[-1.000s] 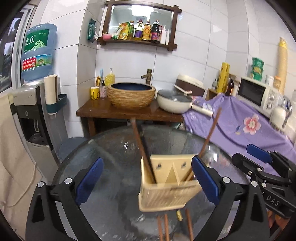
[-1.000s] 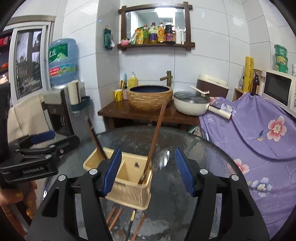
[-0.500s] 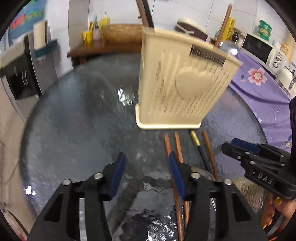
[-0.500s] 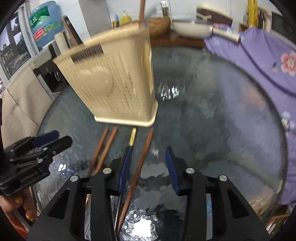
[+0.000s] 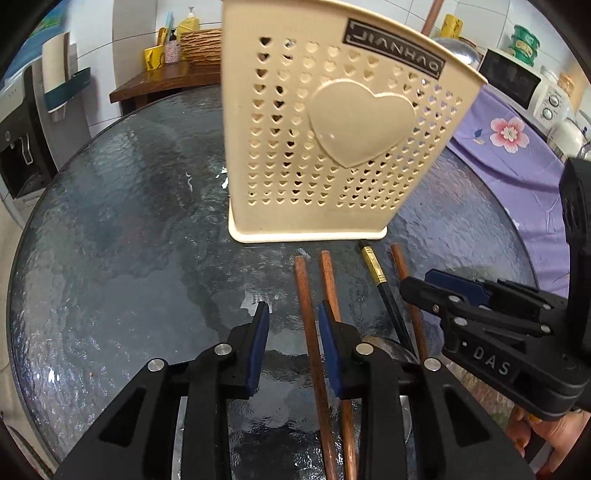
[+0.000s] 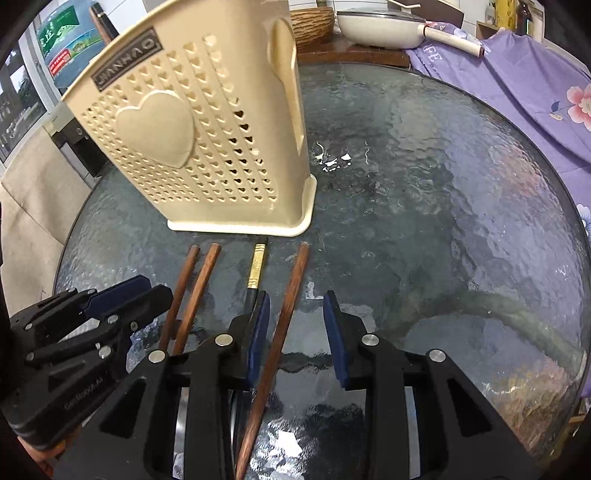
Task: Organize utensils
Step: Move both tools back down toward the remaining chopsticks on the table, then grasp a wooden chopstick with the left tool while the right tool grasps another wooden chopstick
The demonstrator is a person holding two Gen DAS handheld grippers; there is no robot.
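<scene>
A cream perforated utensil holder (image 5: pixel 332 140) with a raised heart stands on the round glass table (image 5: pixel 122 206); it also shows in the right wrist view (image 6: pixel 207 147). Several chopsticks lie side by side in front of it. My left gripper (image 5: pixel 293 314) is open, low over the table, with the leftmost brown chopstick (image 5: pixel 308 321) between its fingers. My right gripper (image 6: pixel 295 306) is open around the rightmost brown chopstick (image 6: pixel 288 306). A black chopstick with a gold band (image 6: pixel 257 267) lies just left of it. Two brown chopsticks (image 6: pixel 192 288) lie further left.
A purple flowered cloth (image 6: pixel 517 62) covers the counter to the right. A wooden side table (image 5: pixel 162 79) with a woven basin and a white pan (image 6: pixel 384 22) stands behind. A water dispenser (image 5: pixel 26 122) is at the left. A metal lid (image 5: pixel 391 350) lies under the chopsticks' near ends.
Both grippers have dropped from above the holder to just over the table and narrowed their opening. Each now straddles a chopstick lying in front of the holder.
</scene>
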